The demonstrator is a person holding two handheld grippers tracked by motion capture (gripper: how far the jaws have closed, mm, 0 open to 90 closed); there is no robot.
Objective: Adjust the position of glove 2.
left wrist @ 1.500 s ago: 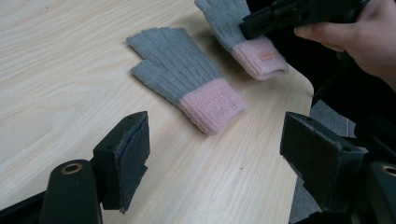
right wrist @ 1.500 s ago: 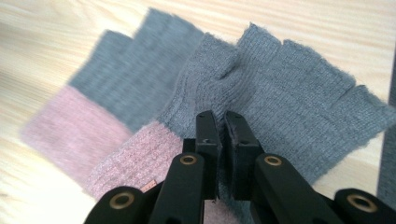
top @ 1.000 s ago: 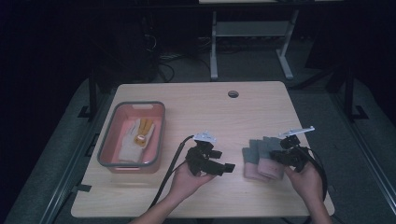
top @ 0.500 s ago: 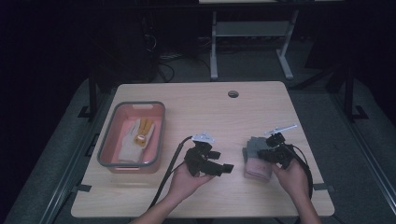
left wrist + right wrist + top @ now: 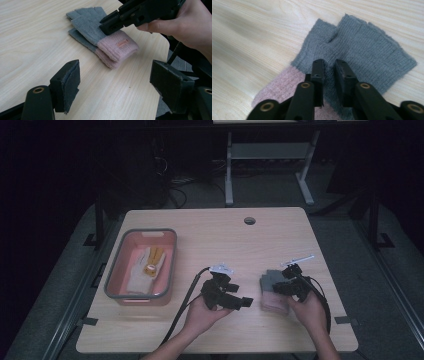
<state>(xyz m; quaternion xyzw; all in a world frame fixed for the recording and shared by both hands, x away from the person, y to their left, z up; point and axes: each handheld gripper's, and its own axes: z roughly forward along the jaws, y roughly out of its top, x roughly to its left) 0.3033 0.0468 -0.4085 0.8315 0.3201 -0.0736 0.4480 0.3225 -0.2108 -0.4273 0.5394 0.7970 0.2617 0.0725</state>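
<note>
Grey-and-pink knitted fingerless gloves [image 5: 273,289], two stacked, are lying flat on the pale wooden table [image 5: 215,240] toward our right front edge, grey finger ends pointing away, pink ribbed cuffs nearest us.

We are working the right gripper [image 5: 284,281] on top of the pair. Its jaws have just been opening a little; in the right gripper view they are standing a narrow slot apart with a ridge of grey knit rising between them. Whether the pads are actually biting that fold, we cannot tell.

We are holding the left gripper [image 5: 248,302] just beside the gloves, jaws spread wide, nothing between them, aimed across the bare wood at the pink cuffs.

Farther left, a pink rectangular plastic tub with a grey rim [image 5: 112,280] is holding a pale work glove with yellow trim [image 5: 145,272].

Judgement: we are in the grasp step, setting up to lift the top glove or both. Next move is calling for a firm closing on enough knit, then a clean rise toward the tub; too thin a pinch is likely to slip off.
</note>
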